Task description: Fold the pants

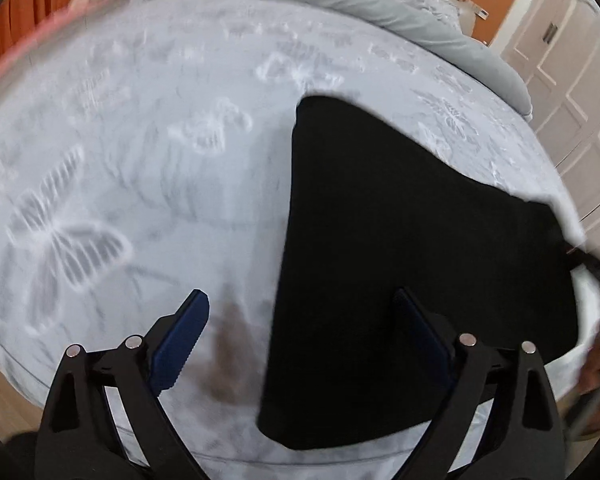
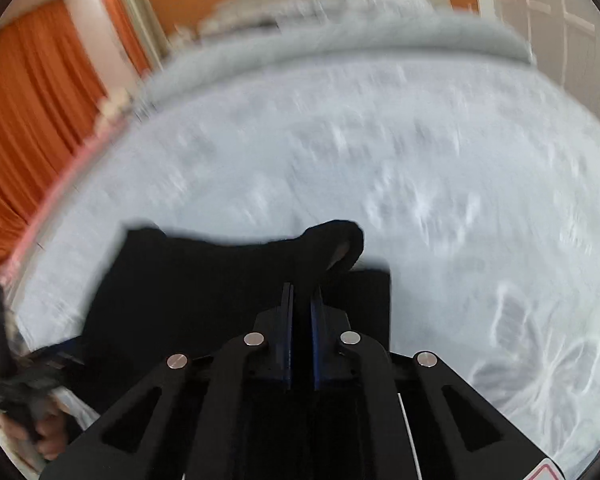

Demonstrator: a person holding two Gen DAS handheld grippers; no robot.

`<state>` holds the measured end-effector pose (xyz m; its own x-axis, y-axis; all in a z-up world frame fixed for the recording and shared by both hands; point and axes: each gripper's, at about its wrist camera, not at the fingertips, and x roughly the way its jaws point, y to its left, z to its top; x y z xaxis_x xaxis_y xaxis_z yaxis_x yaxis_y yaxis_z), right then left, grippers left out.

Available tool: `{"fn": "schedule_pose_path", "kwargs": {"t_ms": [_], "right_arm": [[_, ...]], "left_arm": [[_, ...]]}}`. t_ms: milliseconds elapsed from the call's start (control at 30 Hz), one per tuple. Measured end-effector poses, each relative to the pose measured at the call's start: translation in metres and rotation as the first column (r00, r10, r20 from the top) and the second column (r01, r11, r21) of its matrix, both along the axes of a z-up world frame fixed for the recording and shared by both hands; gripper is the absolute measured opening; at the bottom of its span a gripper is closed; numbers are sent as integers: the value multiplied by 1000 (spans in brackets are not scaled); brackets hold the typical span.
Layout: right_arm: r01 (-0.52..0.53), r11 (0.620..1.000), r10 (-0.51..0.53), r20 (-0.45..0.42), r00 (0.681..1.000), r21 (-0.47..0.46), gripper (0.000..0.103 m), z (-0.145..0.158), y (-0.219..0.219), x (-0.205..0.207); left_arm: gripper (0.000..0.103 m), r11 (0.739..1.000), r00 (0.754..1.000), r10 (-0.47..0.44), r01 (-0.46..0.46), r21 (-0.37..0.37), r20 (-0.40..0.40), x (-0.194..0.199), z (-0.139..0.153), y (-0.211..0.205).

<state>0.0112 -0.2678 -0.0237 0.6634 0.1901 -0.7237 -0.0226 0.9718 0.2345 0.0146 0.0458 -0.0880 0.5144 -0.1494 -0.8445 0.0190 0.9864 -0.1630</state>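
Black pants [image 1: 400,264] lie on the pale bedspread with butterfly patterns [image 1: 140,168], a wide flat panel running toward the bed's right edge. My left gripper [image 1: 300,312] is open and empty, just above the near left edge of the pants; its right finger is over the cloth. In the right wrist view the pants [image 2: 204,292] are lifted and bunched. My right gripper [image 2: 302,292] is shut on a fold of the pants, which loops up past the fingertips.
A grey rolled duvet [image 1: 380,4] lies along the bed's far side. Orange curtains [image 2: 32,120] hang at the left and white cupboard doors [image 1: 572,80] stand at the right. The person's hand with the other gripper handle [image 2: 24,400] shows at lower left.
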Motion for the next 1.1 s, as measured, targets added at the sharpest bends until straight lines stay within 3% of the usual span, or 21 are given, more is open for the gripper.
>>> {"fn": "schedule_pose_path", "kwargs": {"t_ms": [33,67,100,133,167,300,433,500,733,1000,1100], "right_arm": [[-10,1000,11,39,999,-22,6,8,0,-2],[8,996,-7,6,1000,-91,7,-1,-2,5],[16,993,-21,-46,999,-119,12,-13,-4,11],[8,991,-32,-178,984,-131,18,-40,-8,22],[17,994,-39,-201,979,-109,19,-50,-12,23],[29,992,-40,-94,995,-120,25,-19,-10,1],[83,996,-87,-113,990,-39,58,-11,-27,-35],[98,995,-98,-130,987,-5,63,-14,-32,-43],[99,992,-84,-178,980,77,67,-37,-37,-68],[110,963,-63,-188,980,248,69,-39,-46,-85],[103,959,-56,-178,982,265,71,-37,-43,-88]], "left_arm": [[92,999,1000,-7,6,37,20,0,1,-4],[93,998,1000,-13,11,57,26,2,0,-4],[93,997,999,-22,20,70,29,3,-2,-8],[94,997,999,-29,27,73,25,3,-4,-11],[95,996,999,-31,29,79,25,3,-5,-11],[95,994,999,-24,20,103,34,6,-3,-14],[95,996,999,-25,23,87,23,4,-3,-16],[95,995,999,-31,29,92,27,-2,-3,-17],[95,997,998,-56,56,43,-3,-17,-5,-20],[96,996,996,-76,74,-47,-36,-29,-9,-13],[96,996,996,-74,72,-60,-44,-32,-11,-10]]}}
